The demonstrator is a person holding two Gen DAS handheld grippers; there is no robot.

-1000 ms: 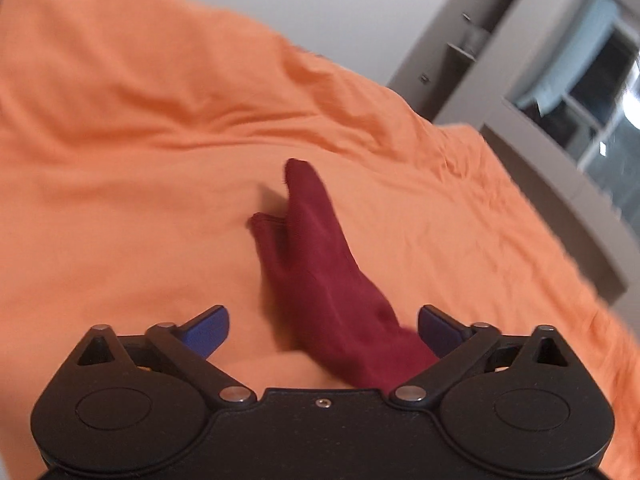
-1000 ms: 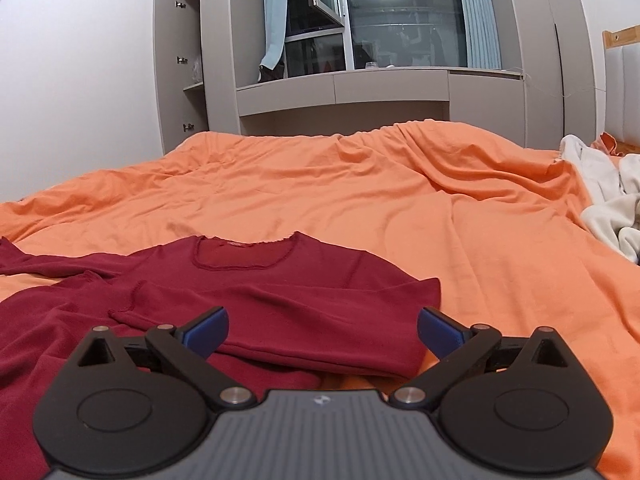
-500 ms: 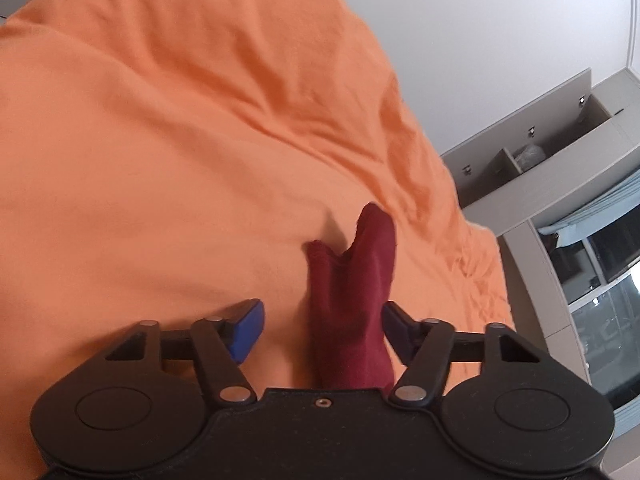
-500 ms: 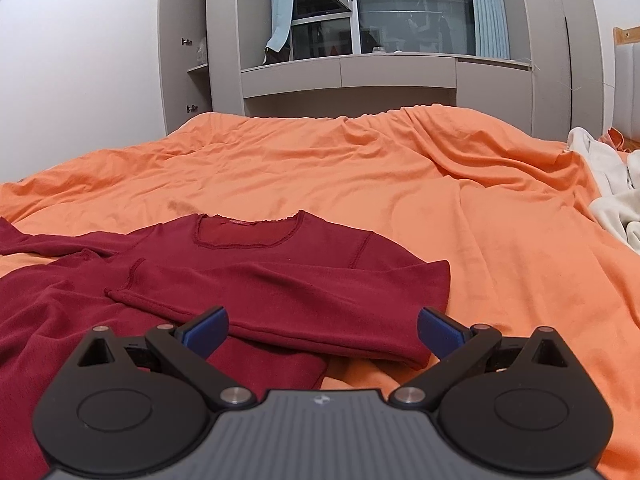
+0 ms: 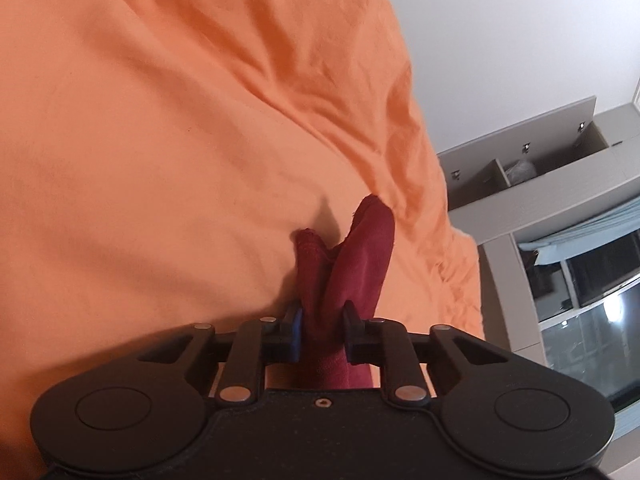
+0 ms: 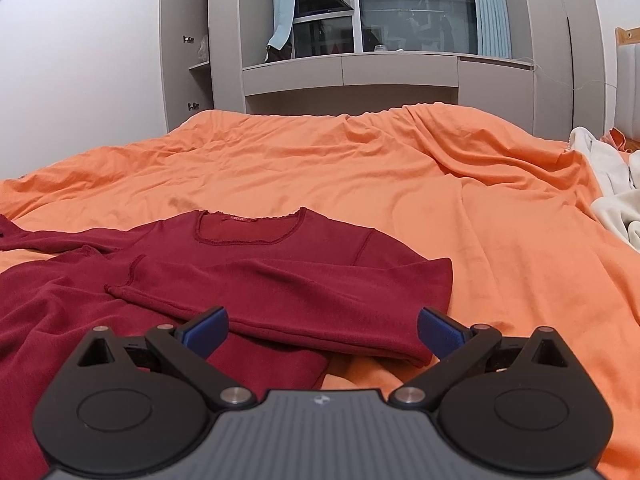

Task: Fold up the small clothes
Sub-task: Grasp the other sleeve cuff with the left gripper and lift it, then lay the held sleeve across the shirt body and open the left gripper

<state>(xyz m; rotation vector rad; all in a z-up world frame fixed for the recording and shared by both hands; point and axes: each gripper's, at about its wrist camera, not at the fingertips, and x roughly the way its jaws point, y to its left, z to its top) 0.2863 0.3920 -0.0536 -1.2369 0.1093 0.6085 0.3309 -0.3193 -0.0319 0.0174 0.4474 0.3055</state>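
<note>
A dark red long-sleeved shirt lies flat on the orange bed cover, neckline away from me. One sleeve is folded across its chest. My right gripper hovers open just in front of that folded sleeve, nothing between its fingers. In the left wrist view the view is rolled sideways, and the shirt's other sleeve end sticks up from the cover. My left gripper is closing, its jaws pinching this sleeve, whose cloth fills the narrow gap between them.
A heap of white clothes lies at the bed's right edge. Grey cabinets with a window stand behind the bed, with open shelves at the left. Bare orange cover stretches to the right of the shirt.
My left gripper rolled, sank toward the cover and closed from wide open onto the sleeve end. The right gripper has barely moved and stays open.
</note>
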